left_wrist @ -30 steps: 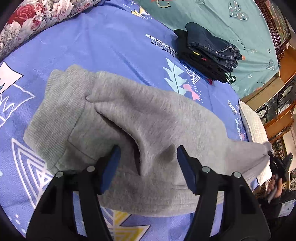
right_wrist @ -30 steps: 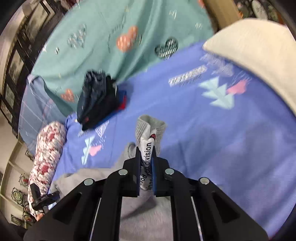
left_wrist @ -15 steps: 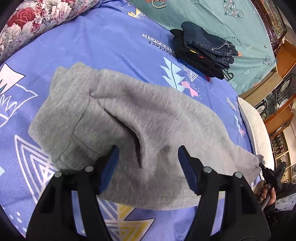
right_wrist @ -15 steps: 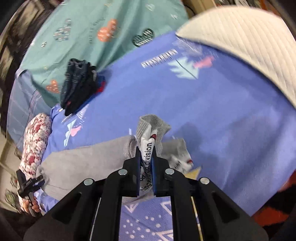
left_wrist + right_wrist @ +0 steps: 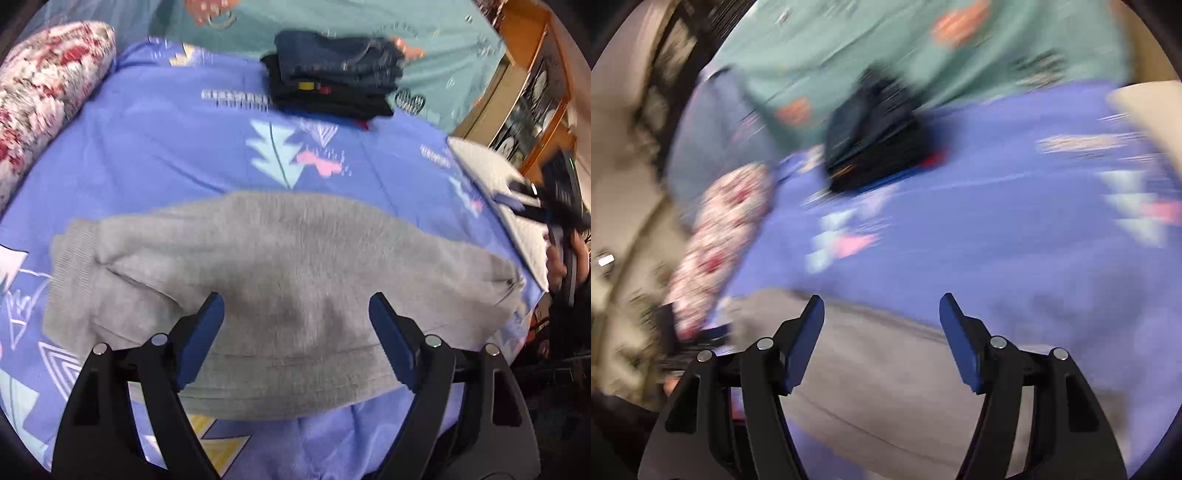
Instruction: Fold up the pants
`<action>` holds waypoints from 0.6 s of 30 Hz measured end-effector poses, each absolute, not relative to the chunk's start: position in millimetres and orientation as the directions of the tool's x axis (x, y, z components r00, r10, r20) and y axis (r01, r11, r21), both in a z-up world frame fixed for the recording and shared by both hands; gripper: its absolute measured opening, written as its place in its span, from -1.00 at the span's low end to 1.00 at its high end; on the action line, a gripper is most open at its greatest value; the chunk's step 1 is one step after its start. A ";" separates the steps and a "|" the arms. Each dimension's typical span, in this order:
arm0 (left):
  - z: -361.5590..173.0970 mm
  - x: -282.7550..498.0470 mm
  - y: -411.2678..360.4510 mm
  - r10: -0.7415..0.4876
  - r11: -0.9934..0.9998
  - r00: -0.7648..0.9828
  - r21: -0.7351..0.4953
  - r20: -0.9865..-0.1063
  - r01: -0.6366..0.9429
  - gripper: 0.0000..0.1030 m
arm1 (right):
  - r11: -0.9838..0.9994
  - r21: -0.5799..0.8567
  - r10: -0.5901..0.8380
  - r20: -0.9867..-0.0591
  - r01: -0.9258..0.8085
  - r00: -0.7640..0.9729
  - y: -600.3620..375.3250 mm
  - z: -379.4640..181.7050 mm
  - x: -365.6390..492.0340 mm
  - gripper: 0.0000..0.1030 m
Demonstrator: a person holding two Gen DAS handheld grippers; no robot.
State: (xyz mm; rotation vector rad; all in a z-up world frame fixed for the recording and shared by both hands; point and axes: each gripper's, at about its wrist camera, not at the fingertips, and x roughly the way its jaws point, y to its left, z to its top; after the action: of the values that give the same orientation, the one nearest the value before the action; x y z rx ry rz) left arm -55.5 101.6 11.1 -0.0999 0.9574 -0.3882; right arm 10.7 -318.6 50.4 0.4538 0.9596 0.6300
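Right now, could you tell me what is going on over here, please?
A person is folding grey pants on a blue bedsheet. The pants lie in a long band. The right tongs have just been opening and nothing is between them; the left tongs also opened wider and hover empty. Folded dark clothes are stacked behind.

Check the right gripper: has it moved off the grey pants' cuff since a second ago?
Yes. The right gripper has just been opening and nothing sits between its fingers; the cuff it pinched is gone, and the grey pants lie flat below on the blue sheet.
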 end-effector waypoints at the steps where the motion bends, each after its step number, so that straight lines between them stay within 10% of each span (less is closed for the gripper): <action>1: 1.2 -50.9 99.1 -0.352 0.932 0.484 -0.251 -0.801 0.262 0.59 | 0.700 0.646 0.713 -0.615 -0.304 0.336 -291.0 34.4 34.9 0.27; 6: -21.3 -50.5 98.1 -0.293 0.949 0.415 -0.210 -0.861 0.234 0.58 | 0.629 0.732 0.760 -0.650 -0.263 0.008 -204.3 -40.9 109.0 0.26; 9: -19.0 -48.9 101.3 -0.309 0.944 0.387 -0.231 -0.868 0.237 0.58 | 0.467 0.858 0.849 -0.503 -0.214 -0.165 -196.4 -42.9 104.6 0.27; 18: -5.7 -12.0 64.6 -0.374 0.899 0.375 -0.233 -0.848 0.371 0.59 | 0.480 0.867 0.821 -0.498 -0.136 -0.279 -210.5 -65.0 77.5 0.33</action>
State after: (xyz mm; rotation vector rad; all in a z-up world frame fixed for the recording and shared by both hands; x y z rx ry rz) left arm -12.0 64.6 -5.7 -0.0035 1.0870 -0.4765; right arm 77.5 -210.5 -65.0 0.6094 1.5846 1.0462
